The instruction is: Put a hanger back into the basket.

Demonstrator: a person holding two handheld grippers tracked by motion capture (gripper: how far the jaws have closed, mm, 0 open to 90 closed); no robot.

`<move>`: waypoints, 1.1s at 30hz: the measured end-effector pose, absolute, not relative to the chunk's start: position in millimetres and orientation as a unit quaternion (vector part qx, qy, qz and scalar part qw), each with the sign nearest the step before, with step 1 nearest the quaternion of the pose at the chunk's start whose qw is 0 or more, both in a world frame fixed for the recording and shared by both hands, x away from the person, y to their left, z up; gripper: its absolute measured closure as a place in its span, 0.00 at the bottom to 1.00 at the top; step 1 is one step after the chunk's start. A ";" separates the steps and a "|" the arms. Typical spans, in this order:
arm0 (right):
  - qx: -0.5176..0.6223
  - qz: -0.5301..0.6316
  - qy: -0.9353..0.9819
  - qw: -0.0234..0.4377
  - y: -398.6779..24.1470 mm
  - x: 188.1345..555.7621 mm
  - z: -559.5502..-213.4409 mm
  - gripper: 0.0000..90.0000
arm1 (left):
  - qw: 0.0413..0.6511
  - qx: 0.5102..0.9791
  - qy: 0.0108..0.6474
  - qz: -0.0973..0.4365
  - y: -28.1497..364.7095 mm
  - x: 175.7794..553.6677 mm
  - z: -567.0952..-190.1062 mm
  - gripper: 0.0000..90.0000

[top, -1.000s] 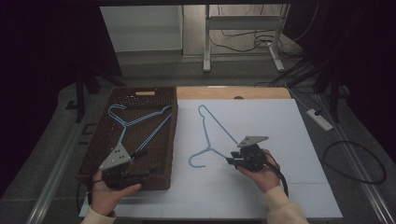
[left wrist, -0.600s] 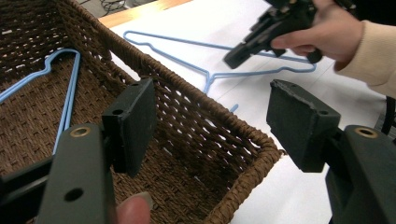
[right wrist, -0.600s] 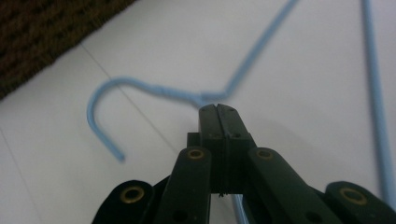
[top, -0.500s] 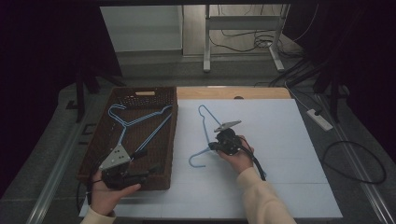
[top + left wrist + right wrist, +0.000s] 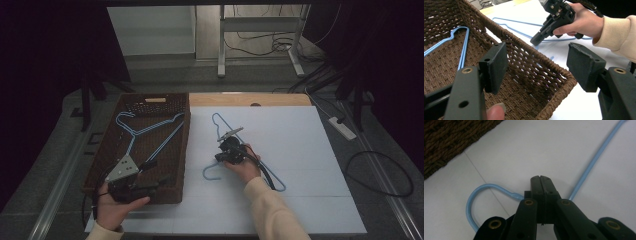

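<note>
The right gripper (image 5: 541,178), jaws pressed together, hides the neck of the blue hanger (image 5: 471,202) on the white surface (image 5: 549,145), so any grip is unclear. The left gripper (image 5: 536,67) gapes wide over the near right corner of the basket (image 5: 529,60), holding nothing.

A lab or workshop. Behind the desk (image 5: 300,125) stand bare metal legs (image 5: 220,42) amid loose cables (image 5: 260,42). Right of the desk, a power strip (image 5: 342,128) lies on grey floor.

White-covered table (image 5: 320,150) with wicker basket (image 5: 105,165) and blue hanger (image 5: 216,120)
</note>
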State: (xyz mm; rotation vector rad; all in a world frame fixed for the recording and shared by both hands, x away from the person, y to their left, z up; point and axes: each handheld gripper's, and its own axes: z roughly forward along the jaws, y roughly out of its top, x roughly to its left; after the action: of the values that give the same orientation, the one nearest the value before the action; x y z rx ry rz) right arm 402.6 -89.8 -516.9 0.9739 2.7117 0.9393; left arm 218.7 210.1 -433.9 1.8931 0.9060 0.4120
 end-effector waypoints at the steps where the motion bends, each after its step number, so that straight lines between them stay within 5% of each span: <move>1: 0.319 0.304 0.896 0.053 -90.6 400.4 -516.2 1.00 | 0.480 0.777 0.371 0.169 209.7 218.8 -434.1 0.37; 33: 0.248 0.231 0.941 0.019 -153.9 310.4 -506.1 1.00 | 0.477 0.780 0.369 0.167 205.3 218.7 -435.5 0.37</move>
State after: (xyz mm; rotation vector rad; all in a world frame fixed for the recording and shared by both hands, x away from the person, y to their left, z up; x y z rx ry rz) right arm 310.4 -153.9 -506.1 0.7694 2.9189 0.7174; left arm 218.7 205.3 -435.5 1.9050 0.9024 0.4071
